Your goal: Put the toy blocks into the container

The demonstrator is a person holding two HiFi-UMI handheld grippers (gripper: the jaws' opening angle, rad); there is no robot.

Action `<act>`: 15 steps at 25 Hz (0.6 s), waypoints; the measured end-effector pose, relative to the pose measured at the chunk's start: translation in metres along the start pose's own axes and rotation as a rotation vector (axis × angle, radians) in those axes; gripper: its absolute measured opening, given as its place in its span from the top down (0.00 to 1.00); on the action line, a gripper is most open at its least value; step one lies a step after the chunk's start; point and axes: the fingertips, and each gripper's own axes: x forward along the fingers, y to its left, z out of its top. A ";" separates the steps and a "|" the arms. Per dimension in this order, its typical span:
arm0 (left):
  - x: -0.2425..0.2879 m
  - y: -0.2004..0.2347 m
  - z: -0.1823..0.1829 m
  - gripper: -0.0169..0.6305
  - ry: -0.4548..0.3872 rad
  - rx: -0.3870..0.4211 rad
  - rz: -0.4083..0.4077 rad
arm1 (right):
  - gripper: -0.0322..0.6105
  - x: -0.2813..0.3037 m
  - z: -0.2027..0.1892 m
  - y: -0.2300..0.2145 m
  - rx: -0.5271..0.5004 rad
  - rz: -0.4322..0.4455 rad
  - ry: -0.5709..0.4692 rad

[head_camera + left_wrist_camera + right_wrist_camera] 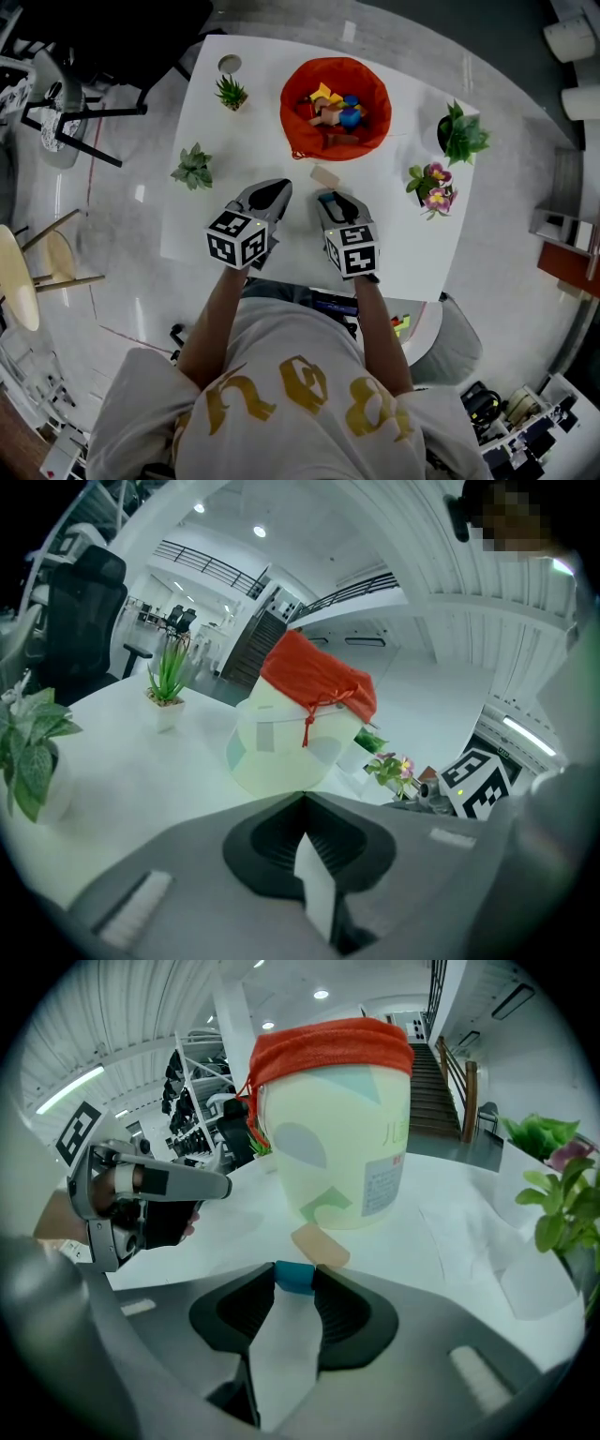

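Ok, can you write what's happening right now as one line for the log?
left gripper: shut, empty | right gripper: shut on blue block | tan block: on table near container

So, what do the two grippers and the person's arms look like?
The left gripper and the right gripper are grey, with pointed jaws and black ribbed pads. Each carries a white cube with black square markers. The person wears a white short-sleeved T-shirt with gold print.

Bright, even light; fisheye-warped, dark edges
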 end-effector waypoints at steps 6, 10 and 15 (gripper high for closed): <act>-0.001 -0.007 0.008 0.97 -0.022 0.009 -0.004 | 0.69 -0.010 0.010 -0.001 0.013 0.001 -0.046; -0.005 -0.015 0.012 0.97 -0.038 0.016 -0.007 | 0.69 -0.019 0.017 -0.001 0.018 0.007 -0.077; -0.011 -0.022 0.019 0.97 -0.064 0.027 -0.006 | 0.69 -0.031 0.024 0.001 0.006 0.004 -0.109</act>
